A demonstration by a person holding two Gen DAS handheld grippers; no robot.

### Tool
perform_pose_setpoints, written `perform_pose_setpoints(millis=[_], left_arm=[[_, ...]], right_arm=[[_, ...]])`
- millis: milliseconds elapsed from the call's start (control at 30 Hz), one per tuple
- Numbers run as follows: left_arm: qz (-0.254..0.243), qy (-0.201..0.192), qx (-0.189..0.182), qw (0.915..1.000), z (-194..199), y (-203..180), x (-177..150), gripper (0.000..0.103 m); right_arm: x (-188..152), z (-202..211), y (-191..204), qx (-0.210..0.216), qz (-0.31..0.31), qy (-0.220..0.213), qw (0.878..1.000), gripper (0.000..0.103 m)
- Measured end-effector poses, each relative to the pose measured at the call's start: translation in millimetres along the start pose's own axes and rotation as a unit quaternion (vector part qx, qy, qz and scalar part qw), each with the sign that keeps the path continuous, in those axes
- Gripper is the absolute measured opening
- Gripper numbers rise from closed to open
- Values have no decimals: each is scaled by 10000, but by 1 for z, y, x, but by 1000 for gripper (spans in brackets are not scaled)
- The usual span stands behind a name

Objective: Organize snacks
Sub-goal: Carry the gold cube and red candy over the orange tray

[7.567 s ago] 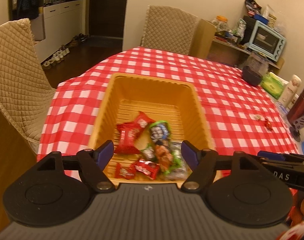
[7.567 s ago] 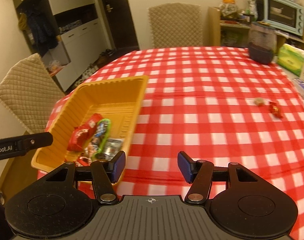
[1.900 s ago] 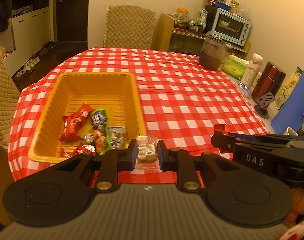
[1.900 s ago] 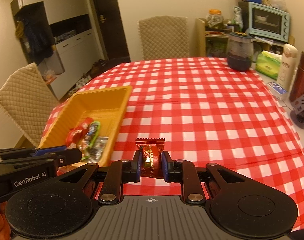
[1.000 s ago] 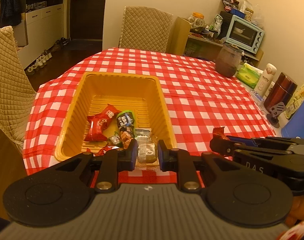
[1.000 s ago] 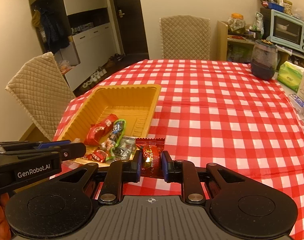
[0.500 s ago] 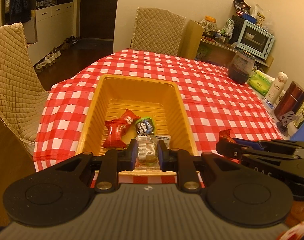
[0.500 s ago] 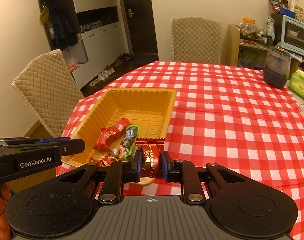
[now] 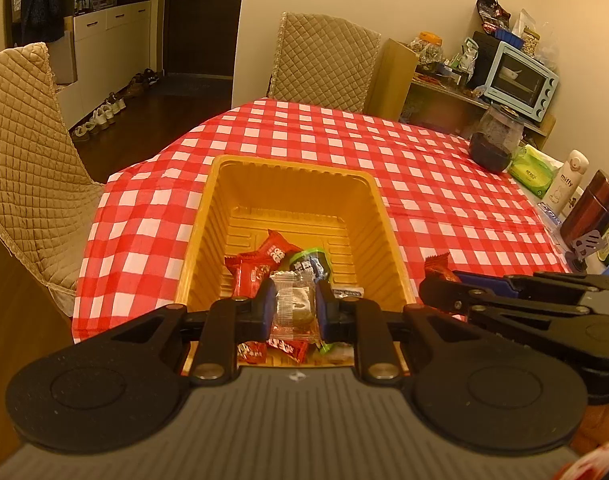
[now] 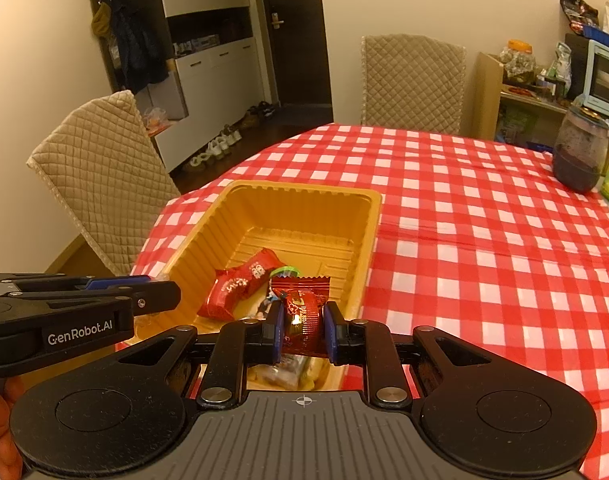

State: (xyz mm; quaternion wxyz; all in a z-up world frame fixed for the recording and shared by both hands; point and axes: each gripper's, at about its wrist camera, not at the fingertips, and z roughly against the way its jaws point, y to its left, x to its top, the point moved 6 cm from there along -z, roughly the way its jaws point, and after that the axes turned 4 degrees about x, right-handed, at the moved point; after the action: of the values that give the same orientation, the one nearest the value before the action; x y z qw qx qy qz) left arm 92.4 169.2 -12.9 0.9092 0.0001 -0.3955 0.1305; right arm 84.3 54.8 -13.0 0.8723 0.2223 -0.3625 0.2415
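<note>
A yellow plastic tray (image 9: 288,168) (image 10: 304,194) sits on the red checked tablecloth, with several wrapped snacks (image 9: 260,264) (image 10: 236,286) in its near half. My left gripper (image 9: 293,304) is shut on a clear-wrapped brown candy (image 9: 294,306), held over the tray's near end. My right gripper (image 10: 303,318) is shut on a red-wrapped candy (image 10: 302,312), above the tray's near right corner. Each gripper shows in the other's view: the right gripper (image 9: 436,280) beside the tray's right rim, the left gripper (image 10: 160,290) at its left rim.
Quilted beige chairs (image 9: 28,168) (image 9: 324,60) stand at the table's left and far side. A dark jar (image 9: 494,140), green tissue pack (image 9: 532,170), white bottle (image 9: 568,178) and brown flask (image 9: 592,208) line the right edge. A shelf with a toaster oven (image 9: 518,80) stands behind.
Both grippers have moved left across the table with their candies, from beside the tray's right rim to over its near end. Both grips are unchanged.
</note>
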Motion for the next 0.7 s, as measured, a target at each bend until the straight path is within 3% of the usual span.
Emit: perform_pose_setpoints(millis=[700], left_arm=[[-107, 134, -7, 9999, -55, 21, 34, 19]], right_arm=[[27, -60, -11, 75, -97, 168, 9998, 21]])
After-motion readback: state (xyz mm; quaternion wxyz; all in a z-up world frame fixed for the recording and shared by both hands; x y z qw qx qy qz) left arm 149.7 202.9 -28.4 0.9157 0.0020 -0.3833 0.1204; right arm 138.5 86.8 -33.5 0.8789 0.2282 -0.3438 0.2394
